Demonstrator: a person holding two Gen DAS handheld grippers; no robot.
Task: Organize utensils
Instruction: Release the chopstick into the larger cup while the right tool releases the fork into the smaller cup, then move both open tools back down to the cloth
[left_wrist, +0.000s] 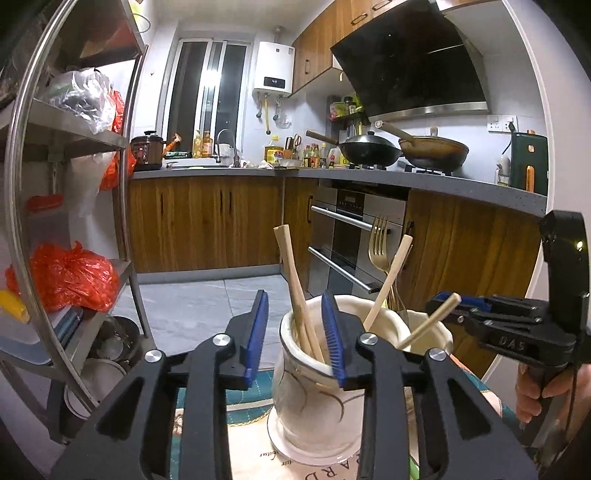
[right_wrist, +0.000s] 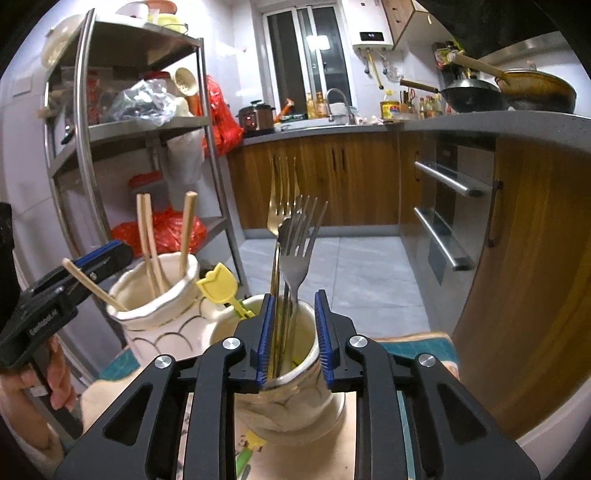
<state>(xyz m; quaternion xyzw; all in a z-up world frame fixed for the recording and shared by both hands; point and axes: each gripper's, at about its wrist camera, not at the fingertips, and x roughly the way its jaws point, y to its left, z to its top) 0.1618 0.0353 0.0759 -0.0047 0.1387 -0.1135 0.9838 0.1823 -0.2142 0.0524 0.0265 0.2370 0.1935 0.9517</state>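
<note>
Two cream ceramic holders stand on a patterned mat. The left holder (left_wrist: 314, 391) (right_wrist: 159, 314) holds wooden chopsticks (left_wrist: 295, 291) (right_wrist: 151, 240). The right holder (right_wrist: 291, 387) (left_wrist: 424, 325) holds a silver fork (right_wrist: 299, 240), a gold fork (right_wrist: 279, 199) (left_wrist: 380, 243) and a yellow-handled utensil (right_wrist: 218, 286). My left gripper (left_wrist: 295, 332) is open just above the left holder's near rim, empty. My right gripper (right_wrist: 293, 332) is open over the right holder, the fork handles beside its left pad. In each view the other gripper (left_wrist: 461, 306) (right_wrist: 103, 258) shows beside a slanted chopstick (left_wrist: 428, 321) (right_wrist: 92, 284).
A steel shelf rack (left_wrist: 74, 206) (right_wrist: 147, 122) with red bags stands to the left. Wooden cabinets, an oven (left_wrist: 354, 240) and a grey counter with woks (left_wrist: 369, 147) run along the back and right. Grey tile floor lies beyond the mat (right_wrist: 417, 339).
</note>
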